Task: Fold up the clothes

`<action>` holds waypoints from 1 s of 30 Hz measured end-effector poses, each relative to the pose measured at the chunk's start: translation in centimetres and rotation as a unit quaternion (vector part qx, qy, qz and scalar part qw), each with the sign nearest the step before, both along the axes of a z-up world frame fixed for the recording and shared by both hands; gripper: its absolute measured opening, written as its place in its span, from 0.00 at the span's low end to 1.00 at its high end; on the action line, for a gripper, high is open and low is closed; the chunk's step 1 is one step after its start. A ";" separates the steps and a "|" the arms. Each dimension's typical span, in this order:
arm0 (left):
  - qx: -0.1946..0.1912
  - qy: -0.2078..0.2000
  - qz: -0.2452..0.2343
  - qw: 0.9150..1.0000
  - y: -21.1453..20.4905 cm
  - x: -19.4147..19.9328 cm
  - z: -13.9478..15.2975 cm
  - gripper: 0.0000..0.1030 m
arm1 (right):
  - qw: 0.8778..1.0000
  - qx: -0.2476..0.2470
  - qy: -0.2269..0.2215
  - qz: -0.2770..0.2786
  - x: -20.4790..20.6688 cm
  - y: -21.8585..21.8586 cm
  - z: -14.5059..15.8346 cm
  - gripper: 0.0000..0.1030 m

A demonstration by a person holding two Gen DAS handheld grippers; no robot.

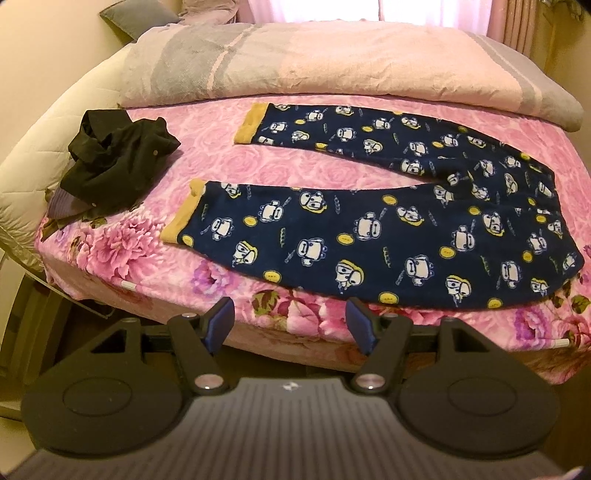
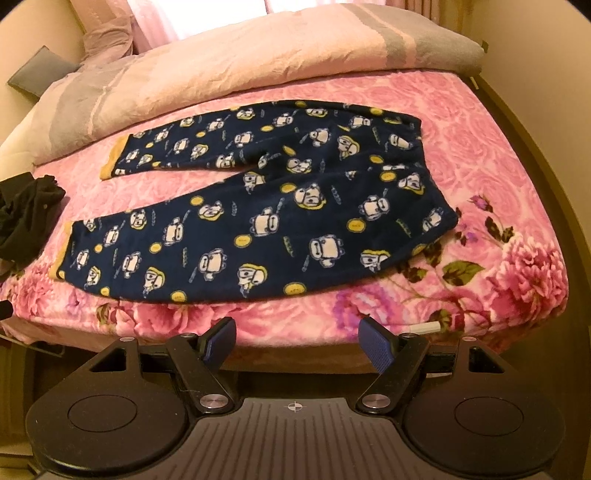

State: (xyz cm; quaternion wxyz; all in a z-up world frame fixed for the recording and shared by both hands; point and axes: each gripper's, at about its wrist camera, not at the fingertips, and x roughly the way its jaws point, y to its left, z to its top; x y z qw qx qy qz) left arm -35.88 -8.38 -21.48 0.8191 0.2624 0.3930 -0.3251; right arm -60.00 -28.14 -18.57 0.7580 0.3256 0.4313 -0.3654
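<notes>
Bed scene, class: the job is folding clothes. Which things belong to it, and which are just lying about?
Job:
patterned navy trousers, spread flat
crumpled black garment
left gripper, open
right gripper, open

Lying about:
striped duvet
grey cushion

A bed [image 1: 110,258] fills the room, covered by a pink flowered blanket [image 2: 498,155]. At its far side, toward twelve o'clock, a pink and grey quilt [image 1: 332,62] lies folded in a long roll. Behind it a bright window [image 1: 314,9] glows through pink curtains [image 1: 517,22]. At ten o'clock a grey pillow [image 2: 37,74] leans against a cream wall [image 1: 44,55].
</notes>
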 end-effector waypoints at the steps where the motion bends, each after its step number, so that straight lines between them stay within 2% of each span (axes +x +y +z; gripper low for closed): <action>1: 0.001 0.000 0.001 1.000 -0.1 0.0 -0.1 0.61 | 1.000 0.001 0.000 0.001 0.1 -0.2 -0.1 0.74; 10: 0.004 0.006 -0.003 1.000 -2.0 2.2 -0.7 0.61 | 1.000 0.016 -0.002 0.001 1.6 -2.0 -1.0 0.74; 16: -0.015 0.007 -0.024 1.000 -5.1 5.3 -0.6 0.61 | 0.999 0.022 -0.018 -0.026 2.7 -4.6 -1.4 0.74; 22: -0.051 0.004 -0.075 0.996 -9.8 10.3 -0.2 0.61 | 0.997 -0.007 -0.036 -0.071 4.2 -8.6 -0.7 0.74; 30: -0.068 0.024 -0.169 0.983 -18.5 17.3 -0.1 0.61 | 0.985 -0.051 -0.041 -0.157 6.0 -13.5 -0.2 0.74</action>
